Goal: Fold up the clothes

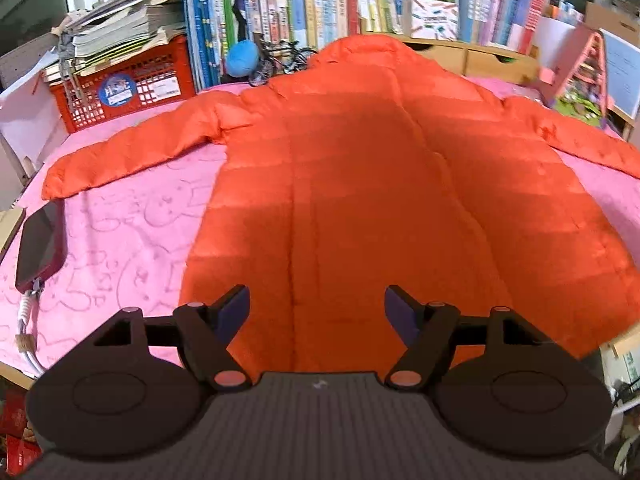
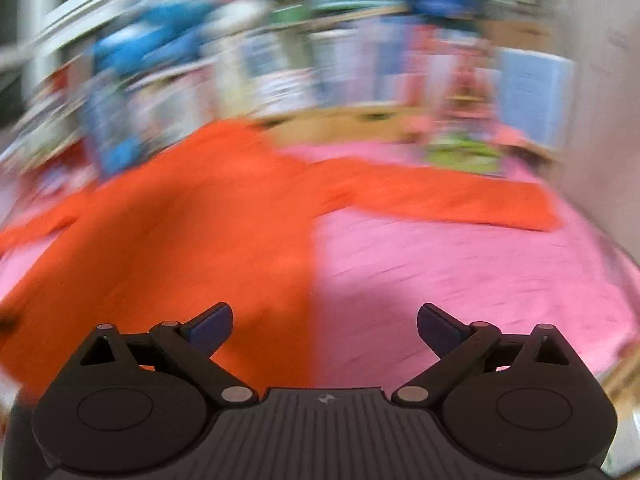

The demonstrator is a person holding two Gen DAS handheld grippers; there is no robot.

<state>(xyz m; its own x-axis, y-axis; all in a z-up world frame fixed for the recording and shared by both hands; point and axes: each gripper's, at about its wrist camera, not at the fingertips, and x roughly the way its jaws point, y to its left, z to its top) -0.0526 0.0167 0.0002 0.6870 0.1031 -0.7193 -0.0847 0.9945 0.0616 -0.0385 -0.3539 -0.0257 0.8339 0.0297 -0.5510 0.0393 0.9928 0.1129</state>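
Jacket flat on pink blanket, both grippers empty

Orange jacket (image 1: 360, 184) lies spread w/ sleeves out on blanket (image 1: 120, 240); left gripper (image 1: 317, 312) open over hem, right gripper (image 2: 325, 326) open at jacket's edge, view blurred.

— Anything I can read off my feeds?

— Hardly. In my left wrist view the red crate (image 1: 124, 92) carries a round blue sticker (image 1: 115, 89) with pale characters and a white label (image 1: 160, 89) beside it — both too small for me to make out. The book spines (image 1: 304, 12) on the shelf show print, none legible.

— And my right wrist view?

— All blur; I can read nothing there.
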